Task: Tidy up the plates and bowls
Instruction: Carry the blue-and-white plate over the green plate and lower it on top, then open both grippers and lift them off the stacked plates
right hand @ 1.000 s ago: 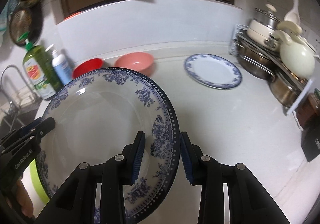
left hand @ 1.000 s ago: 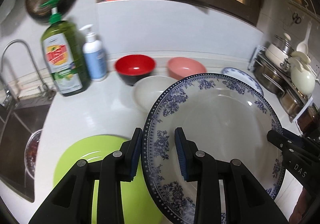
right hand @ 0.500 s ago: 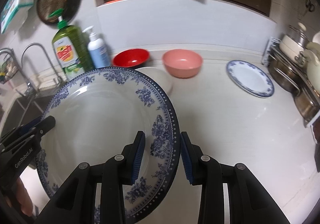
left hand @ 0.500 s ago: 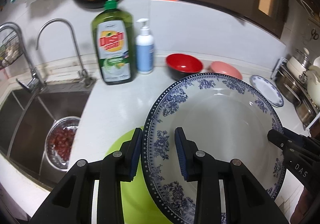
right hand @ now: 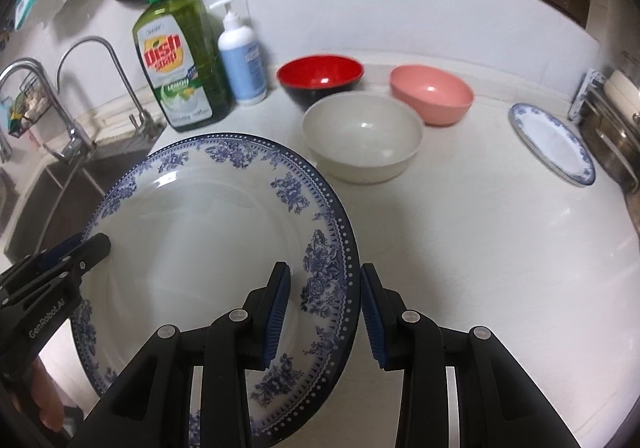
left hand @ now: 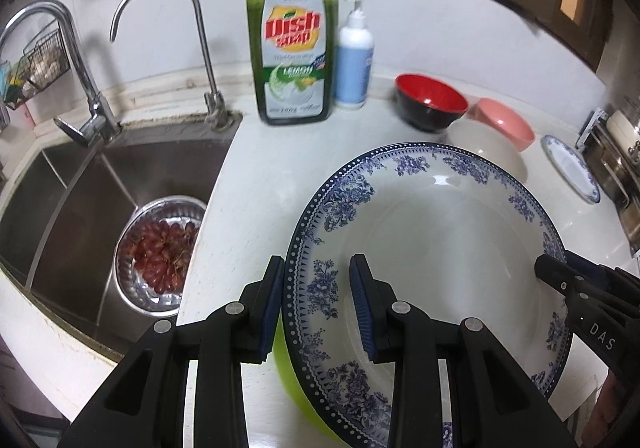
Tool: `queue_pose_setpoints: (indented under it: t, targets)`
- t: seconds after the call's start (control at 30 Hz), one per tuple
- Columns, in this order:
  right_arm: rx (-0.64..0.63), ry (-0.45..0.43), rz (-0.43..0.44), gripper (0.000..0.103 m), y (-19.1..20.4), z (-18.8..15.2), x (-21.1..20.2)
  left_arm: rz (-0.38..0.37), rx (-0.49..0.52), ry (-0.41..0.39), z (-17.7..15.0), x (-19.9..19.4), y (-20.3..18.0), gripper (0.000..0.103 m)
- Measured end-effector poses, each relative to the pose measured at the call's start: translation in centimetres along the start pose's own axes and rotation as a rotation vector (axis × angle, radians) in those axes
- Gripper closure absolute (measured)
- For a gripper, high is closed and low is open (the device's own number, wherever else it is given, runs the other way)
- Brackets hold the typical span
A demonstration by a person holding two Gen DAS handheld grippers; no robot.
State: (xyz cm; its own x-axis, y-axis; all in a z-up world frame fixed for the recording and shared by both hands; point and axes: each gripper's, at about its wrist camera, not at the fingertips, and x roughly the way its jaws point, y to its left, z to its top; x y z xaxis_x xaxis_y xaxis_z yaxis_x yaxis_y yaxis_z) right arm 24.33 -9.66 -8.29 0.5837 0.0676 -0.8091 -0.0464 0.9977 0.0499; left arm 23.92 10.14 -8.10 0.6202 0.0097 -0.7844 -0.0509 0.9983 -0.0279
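A large blue-and-white floral plate (left hand: pixel 432 248) (right hand: pixel 200 248) hangs tilted above the white counter, held at opposite rims. My left gripper (left hand: pixel 318 300) is shut on its left rim and my right gripper (right hand: pixel 325 308) on its right rim. Under the plate a lime-green plate (left hand: pixel 296 388) shows only as a sliver. Behind stand a cream bowl (right hand: pixel 362 139), a red bowl (right hand: pixel 320 77) and a pink bowl (right hand: pixel 432 93). A small blue-rimmed plate (right hand: pixel 552 143) lies flat at the far right.
A green dish soap bottle (left hand: pixel 292 47) and a white pump bottle (left hand: pixel 354 59) stand by the wall. The steel sink (left hand: pixel 60 199) at left holds a metal bowl of red grapes (left hand: pixel 160 256), with two faucets behind. Steel pots on a rack (right hand: pixel 612 135) line the right edge.
Both grippers have carried the large plate leftward toward the sink. The sink and grapes have come into the left wrist view, and the green plate is now mostly hidden beneath the plate.
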Motion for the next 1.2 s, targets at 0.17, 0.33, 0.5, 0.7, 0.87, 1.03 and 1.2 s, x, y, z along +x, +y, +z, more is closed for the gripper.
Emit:
queue_pose_setpoints:
  t: [0.17, 0.33, 0.5, 0.7, 0.87, 1.03, 1.2]
  targets:
    - [-0.005, 0.052, 0.004, 0.067, 0.7, -0.6, 1.8, 0.01, -0.001, 0.044, -0.8, 1.7, 0.7, 0.07]
    - [-0.013, 0.09, 0.001, 0.067, 1.2, -0.9, 3.3, 0.014, -0.002, 0.08, -1.4, 3.1, 1.1, 0.069]
    - [-0.014, 0.117, -0.001, 0.067, 1.3, -1.1, 4.0, 0.018, -0.001, 0.104, -1.8, 4.0, 1.2, 0.069]
    - [-0.019, 0.137, -0.003, 0.067, 1.5, -1.1, 4.6, 0.019, -0.007, 0.124, -1.9, 4.4, 1.3, 0.069]
    - [-0.034, 0.143, -0.016, 0.066, 1.6, -1.1, 4.8, 0.014, -0.019, 0.142, -1.9, 4.7, 1.4, 0.069]
    - [-0.066, 0.137, -0.025, 0.065, 2.0, -1.1, 4.9, 0.025, -0.011, 0.157, -2.1, 5.1, 1.3, 0.069]
    - [-0.053, 0.123, -0.007, 0.064, 1.4, -1.0, 4.5, 0.033, 0.0, 0.139, -2.0, 4.5, 1.0, 0.054]
